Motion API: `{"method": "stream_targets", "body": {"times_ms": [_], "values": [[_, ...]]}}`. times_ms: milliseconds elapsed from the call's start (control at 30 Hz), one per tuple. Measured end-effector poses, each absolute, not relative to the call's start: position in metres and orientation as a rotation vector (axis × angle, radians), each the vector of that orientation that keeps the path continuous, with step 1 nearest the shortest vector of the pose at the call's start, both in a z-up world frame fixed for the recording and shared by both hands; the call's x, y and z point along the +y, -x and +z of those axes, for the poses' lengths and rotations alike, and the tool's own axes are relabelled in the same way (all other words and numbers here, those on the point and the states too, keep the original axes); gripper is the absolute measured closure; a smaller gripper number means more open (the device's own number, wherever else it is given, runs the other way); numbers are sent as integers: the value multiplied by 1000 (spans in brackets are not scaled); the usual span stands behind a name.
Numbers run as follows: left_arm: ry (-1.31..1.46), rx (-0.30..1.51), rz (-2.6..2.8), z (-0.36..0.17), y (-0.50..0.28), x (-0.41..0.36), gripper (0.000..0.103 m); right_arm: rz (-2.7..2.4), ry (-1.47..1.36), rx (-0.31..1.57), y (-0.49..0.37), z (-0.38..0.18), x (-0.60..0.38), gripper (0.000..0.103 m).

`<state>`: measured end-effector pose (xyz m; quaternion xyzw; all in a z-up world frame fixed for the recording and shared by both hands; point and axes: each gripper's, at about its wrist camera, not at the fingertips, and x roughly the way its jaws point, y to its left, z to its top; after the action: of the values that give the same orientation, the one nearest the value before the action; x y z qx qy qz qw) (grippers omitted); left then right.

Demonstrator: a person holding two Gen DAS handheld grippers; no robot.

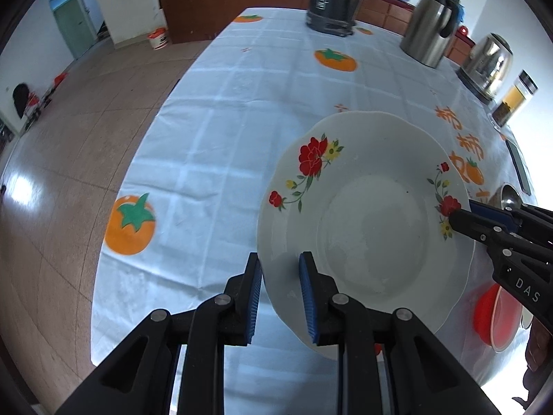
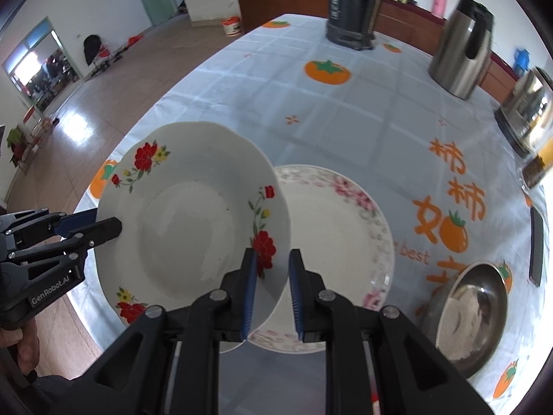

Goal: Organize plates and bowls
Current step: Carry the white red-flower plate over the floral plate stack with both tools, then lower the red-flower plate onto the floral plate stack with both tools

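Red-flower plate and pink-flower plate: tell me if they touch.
Cannot tell. Right wrist view shows the red-flower plate overlapping the pink-flower plate, with neither contact nor gap plain.

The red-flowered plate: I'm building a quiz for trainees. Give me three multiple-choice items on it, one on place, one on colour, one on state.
1. What lies beneath the plate on its right side?
A. a pink-flowered plate
B. a kettle
C. a chopping board

2. What colour are the fruit prints on the tablecloth?
A. purple
B. orange
C. black

3. How is the plate held?
A. by neither claw
B. by the right claw only
C. by both claws on opposite rims

A: the pink-flowered plate shows under its edge.
B: orange with green tops.
C: the left claw and the right claw each clamp a rim.
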<state>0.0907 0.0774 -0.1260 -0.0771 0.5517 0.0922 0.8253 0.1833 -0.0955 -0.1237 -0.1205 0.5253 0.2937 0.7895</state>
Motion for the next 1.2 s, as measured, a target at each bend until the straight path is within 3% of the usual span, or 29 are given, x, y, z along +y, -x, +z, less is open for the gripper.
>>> {"method": "stream_targets", "body": {"times_ms": [1200], "values": [[64,1211,89,-138,-138,16,79,508,174,1168,-215,-143,-159,85]]}}
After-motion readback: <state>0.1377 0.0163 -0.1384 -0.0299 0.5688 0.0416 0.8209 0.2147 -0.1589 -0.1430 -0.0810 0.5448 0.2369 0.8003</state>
